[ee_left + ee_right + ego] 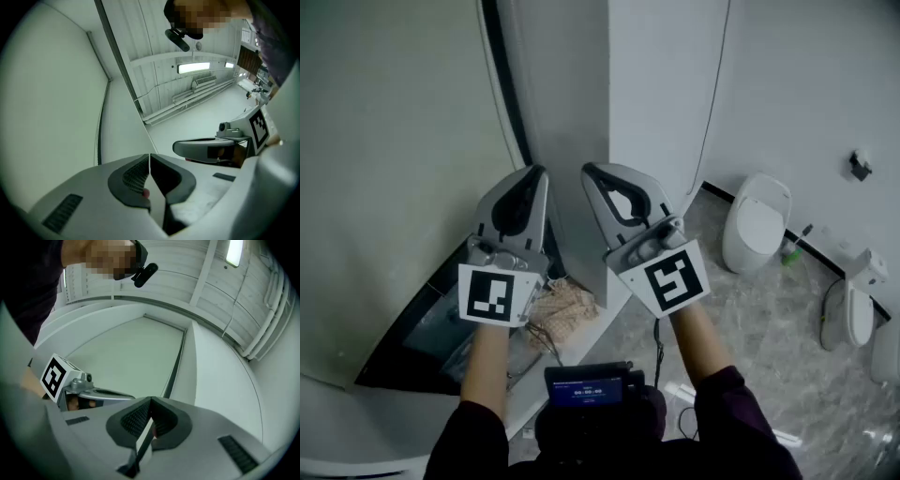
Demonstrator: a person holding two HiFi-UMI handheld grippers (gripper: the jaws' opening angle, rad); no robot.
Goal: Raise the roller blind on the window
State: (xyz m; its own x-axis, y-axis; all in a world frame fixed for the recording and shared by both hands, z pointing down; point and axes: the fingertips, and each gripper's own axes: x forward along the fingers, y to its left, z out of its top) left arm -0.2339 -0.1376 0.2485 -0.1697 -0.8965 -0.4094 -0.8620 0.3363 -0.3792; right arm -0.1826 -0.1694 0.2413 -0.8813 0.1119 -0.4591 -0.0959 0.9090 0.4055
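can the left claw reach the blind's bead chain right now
Probably yes: the bead chain hangs ahead of the left claw with nothing between, but its jaws are shut and must open first.

bathroom: toilets (757, 222), marble floor (748, 323)

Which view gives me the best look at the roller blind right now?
The right gripper view: the roller blind shows as a pale panel, top corner and side edge included. The left gripper view shows one stretch of it beside its side edge; the head view, a plain expanse at left.
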